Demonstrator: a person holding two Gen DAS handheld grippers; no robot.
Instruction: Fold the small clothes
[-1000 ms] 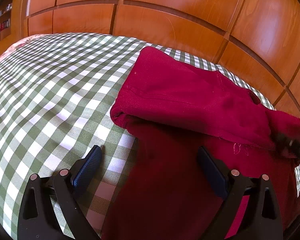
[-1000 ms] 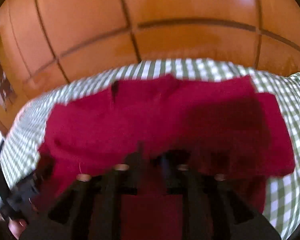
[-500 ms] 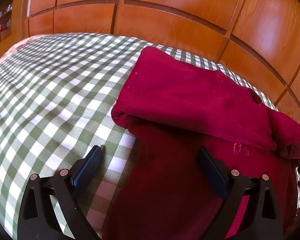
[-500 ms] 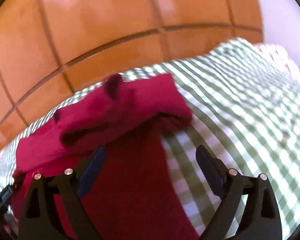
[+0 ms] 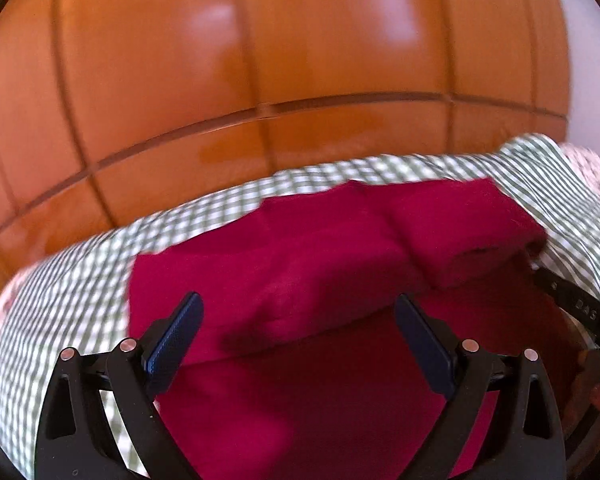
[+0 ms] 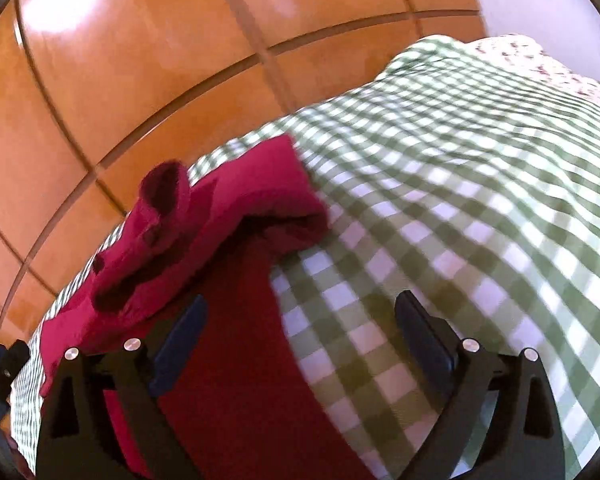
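red garment [image 5: 340, 280] lies crosswise ahead of both grippers; left gripper [image 5: 298, 344] over it, nearer; right gripper [image 6: 300, 344] at its end; both spread wide, empty

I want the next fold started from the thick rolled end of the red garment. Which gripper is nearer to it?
Right. The right gripper hangs open just short of the rolled end. The left gripper is open over the garment's other half, further away.
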